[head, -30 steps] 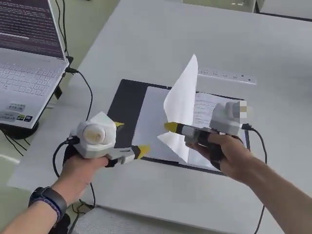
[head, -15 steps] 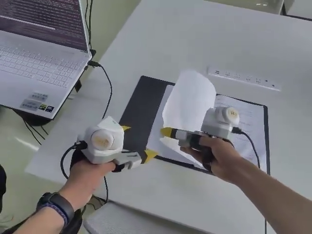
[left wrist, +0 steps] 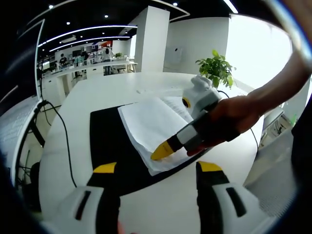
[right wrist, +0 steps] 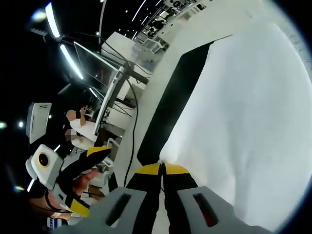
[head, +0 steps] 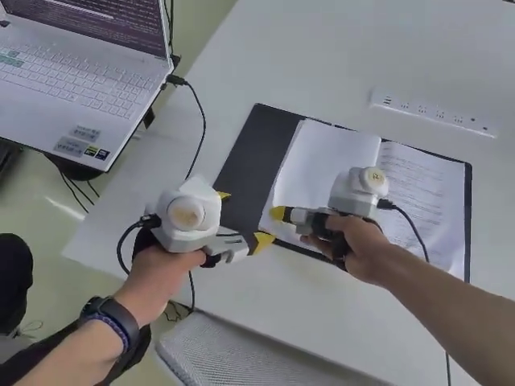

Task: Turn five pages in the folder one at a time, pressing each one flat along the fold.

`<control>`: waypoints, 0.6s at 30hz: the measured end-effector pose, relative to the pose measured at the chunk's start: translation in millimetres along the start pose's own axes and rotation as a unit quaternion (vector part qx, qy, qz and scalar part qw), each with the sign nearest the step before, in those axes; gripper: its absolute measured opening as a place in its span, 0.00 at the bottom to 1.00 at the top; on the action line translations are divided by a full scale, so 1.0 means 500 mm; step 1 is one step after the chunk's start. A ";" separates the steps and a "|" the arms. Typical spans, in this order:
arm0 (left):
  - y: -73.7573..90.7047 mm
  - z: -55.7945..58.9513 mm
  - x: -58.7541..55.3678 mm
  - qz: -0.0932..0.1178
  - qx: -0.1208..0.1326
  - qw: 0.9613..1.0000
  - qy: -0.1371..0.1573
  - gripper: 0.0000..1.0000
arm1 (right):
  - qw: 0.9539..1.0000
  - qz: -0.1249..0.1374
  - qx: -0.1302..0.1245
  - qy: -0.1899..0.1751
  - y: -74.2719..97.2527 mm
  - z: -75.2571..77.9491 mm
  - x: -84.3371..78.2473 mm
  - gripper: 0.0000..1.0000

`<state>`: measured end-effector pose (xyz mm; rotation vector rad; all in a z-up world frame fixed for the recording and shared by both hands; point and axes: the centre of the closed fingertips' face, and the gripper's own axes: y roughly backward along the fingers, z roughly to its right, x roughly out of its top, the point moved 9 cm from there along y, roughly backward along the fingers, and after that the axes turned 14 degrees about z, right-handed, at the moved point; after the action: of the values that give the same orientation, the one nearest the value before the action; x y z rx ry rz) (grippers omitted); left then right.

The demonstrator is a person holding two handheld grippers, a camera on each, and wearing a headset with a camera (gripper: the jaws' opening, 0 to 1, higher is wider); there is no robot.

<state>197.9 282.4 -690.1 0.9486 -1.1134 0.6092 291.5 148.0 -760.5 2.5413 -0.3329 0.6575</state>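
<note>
Right gripper view: my right gripper [right wrist: 161, 168] clamps the page [right wrist: 243, 122], my left gripper [left wrist: 157, 167] gapes empty; dragging could tear it.

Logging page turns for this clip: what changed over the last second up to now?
The page, standing upright a second ago, has swung over to the left and now lies nearly flat on the folder. The right gripper came down with it and stays shut on its lower edge. The left gripper stays open near the folder's front edge, holding nothing. The folder itself has not shifted.
</note>
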 end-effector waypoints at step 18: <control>0.018 0.014 0.010 -0.005 0.008 1.000 0.011 0.63 | 1.000 0.003 0.012 0.015 -0.015 -0.007 -0.017 0.10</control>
<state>189.0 280.6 -681.6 0.9583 -1.0858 0.6201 285.7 157.2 -765.1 2.5513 -0.3255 0.7045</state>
